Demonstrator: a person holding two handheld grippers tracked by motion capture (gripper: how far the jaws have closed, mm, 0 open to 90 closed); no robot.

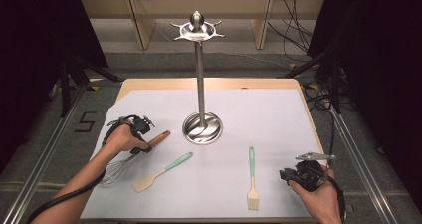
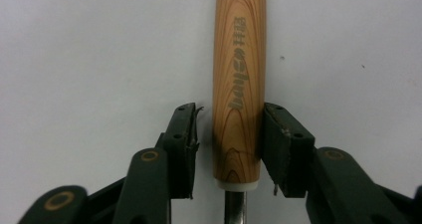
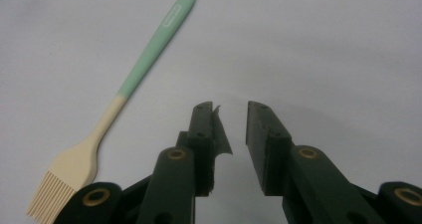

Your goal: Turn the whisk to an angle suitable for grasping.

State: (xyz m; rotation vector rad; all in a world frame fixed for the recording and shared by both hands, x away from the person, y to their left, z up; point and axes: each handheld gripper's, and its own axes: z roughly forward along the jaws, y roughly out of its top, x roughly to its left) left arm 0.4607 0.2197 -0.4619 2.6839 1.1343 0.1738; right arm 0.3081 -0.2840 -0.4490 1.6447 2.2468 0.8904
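Note:
A whisk lies at the table's left, its wire head [image 1: 113,172] under my left forearm and its wooden handle [image 1: 159,138] pointing toward the stand. My left gripper [image 1: 145,136] straddles that handle [image 2: 239,59]. The jaws are open: the right one touches the wood, the left one stands a small gap away. My right gripper [image 1: 284,175] rests low at the front right, open with nothing between its jaws [image 3: 233,109]. A pastry brush [image 1: 252,176] with a mint handle [image 3: 149,50] lies just left of it.
A tall metal utensil stand [image 1: 200,84] with hooks on top rises from a round base [image 1: 202,128] at the table's middle. A mint-handled spatula [image 1: 164,170] lies between the whisk and the brush. White paper [image 1: 259,114] covers the table.

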